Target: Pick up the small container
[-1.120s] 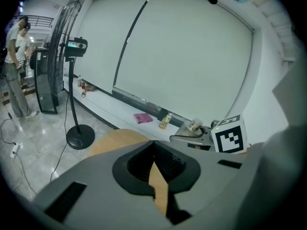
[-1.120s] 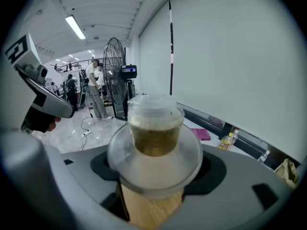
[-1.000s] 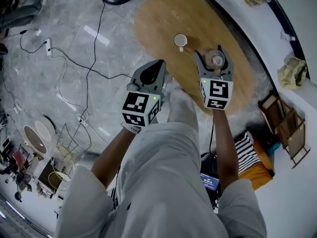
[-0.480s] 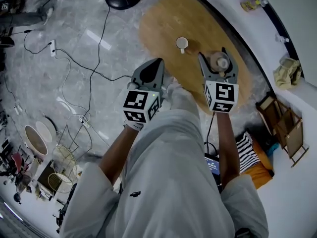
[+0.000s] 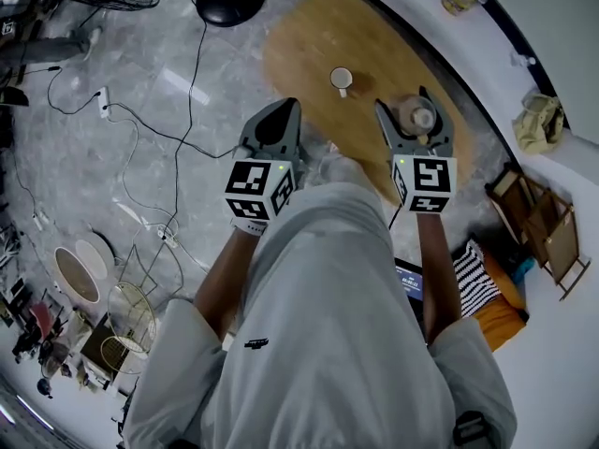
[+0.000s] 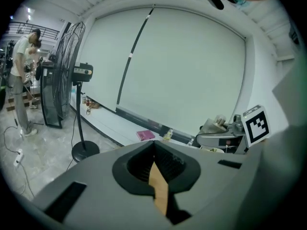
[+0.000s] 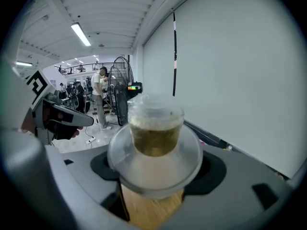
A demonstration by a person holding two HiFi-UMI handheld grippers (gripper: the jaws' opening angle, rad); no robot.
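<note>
One small container [image 7: 154,128] stands upright in right gripper [image 5: 412,110].

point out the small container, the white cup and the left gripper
small container [image 7: 154,131]: right gripper view, on its clear side wall
white cup [image 5: 341,78]: head view, on its open top
left gripper [image 5: 285,107]: head view, at its closed fingertips
</note>
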